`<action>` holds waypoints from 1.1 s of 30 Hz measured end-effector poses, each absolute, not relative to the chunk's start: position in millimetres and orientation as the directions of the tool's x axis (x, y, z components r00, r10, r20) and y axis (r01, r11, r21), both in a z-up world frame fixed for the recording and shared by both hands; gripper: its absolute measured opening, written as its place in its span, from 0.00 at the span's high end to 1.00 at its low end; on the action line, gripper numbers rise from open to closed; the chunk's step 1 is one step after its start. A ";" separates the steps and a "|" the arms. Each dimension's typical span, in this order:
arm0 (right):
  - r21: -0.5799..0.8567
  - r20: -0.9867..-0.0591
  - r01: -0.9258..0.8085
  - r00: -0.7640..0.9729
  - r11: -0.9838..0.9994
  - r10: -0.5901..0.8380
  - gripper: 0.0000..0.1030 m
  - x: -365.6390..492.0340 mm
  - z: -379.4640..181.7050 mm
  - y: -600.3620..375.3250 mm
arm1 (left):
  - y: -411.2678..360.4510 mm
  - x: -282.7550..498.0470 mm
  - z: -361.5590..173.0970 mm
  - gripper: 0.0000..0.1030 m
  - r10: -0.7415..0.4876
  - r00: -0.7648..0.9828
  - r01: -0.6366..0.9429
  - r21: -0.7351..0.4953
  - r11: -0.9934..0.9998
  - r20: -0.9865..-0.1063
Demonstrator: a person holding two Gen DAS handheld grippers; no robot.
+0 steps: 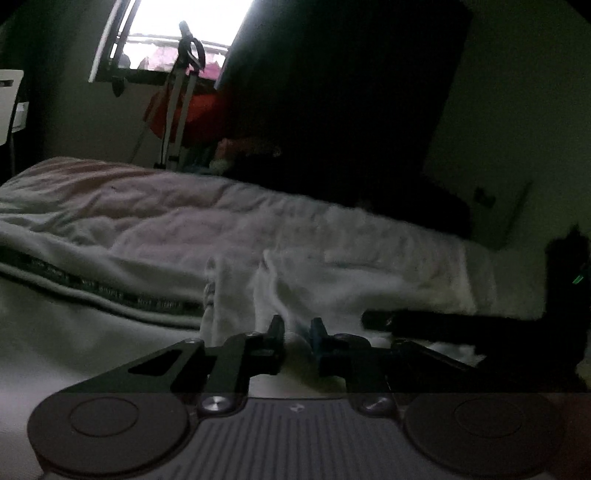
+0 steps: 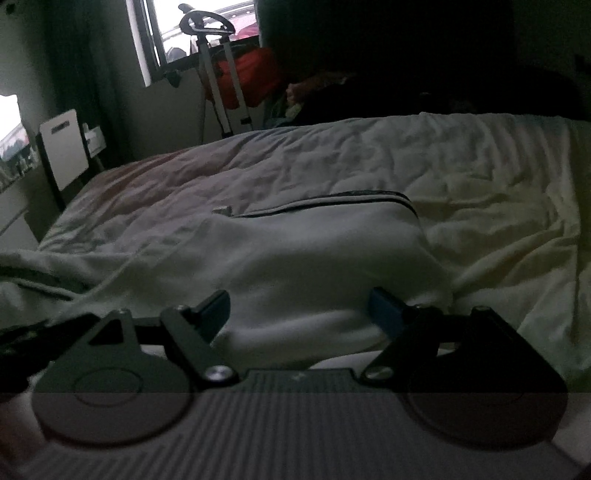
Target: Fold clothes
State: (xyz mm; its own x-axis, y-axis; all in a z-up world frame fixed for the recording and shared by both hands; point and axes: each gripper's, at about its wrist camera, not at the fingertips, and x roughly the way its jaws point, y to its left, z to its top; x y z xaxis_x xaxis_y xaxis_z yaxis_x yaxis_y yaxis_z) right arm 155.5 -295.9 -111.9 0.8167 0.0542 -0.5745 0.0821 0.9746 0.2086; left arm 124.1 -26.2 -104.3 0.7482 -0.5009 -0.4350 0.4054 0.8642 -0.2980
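Right under the left wrist camera, my left claw (image 1: 297,334) has its fingers drawn close together, pinching a fold of the white garment (image 1: 236,291) between them. That garment lies crumpled on the bed (image 1: 147,206), and a dark printed band (image 1: 96,290) runs along its edge off to the left. Behind the bed stand a window (image 1: 177,33) and a red bag (image 1: 195,110), with a metal stand (image 1: 181,92) in front of them. At the right edge my other claw shows as a dark blurred shape (image 1: 480,328).

Seen from the right wrist, my right claw (image 2: 299,308) stands wide, nothing gripped; the white garment (image 2: 325,251) bulges up between the fingers (image 2: 384,306), though whether they touch it I cannot tell. A dark-trimmed seam (image 2: 332,201) crosses its far side. Around it spreads the rumpled bed sheet (image 2: 498,184).
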 end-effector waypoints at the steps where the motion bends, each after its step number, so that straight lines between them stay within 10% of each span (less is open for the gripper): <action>1: 0.209 -0.572 0.080 0.818 0.975 0.055 0.19 153.3 -109.3 -296.2 | -24.8 119.9 -98.9 0.89 -0.510 0.748 0.406 -0.315 0.858 -0.424; 12: 0.134 -0.597 0.056 0.802 0.989 0.036 0.19 146.6 -116.8 -289.6 | -32.1 98.3 -115.3 0.87 -0.441 0.708 0.348 -0.271 0.898 -0.552; 23: 0.070 -0.582 0.032 0.813 0.997 0.015 0.17 143.7 -123.6 -280.4 | 15.4 75.4 -93.8 0.20 -0.280 0.714 0.161 -0.238 0.958 -0.642; 33: 0.063 -0.582 0.026 0.813 0.998 0.016 0.17 143.3 -123.6 -280.8 | 167.8 75.8 -118.0 0.17 -0.229 0.674 -0.326 -0.561 0.761 -0.702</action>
State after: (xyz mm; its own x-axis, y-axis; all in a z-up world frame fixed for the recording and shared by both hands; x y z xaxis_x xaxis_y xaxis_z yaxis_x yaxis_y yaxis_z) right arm 143.3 -280.8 -123.6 0.8127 0.0156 -0.5824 0.0260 0.9977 0.0630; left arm 75.8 167.8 -118.0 0.6738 -0.2293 -0.7025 -0.3256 0.7613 -0.5608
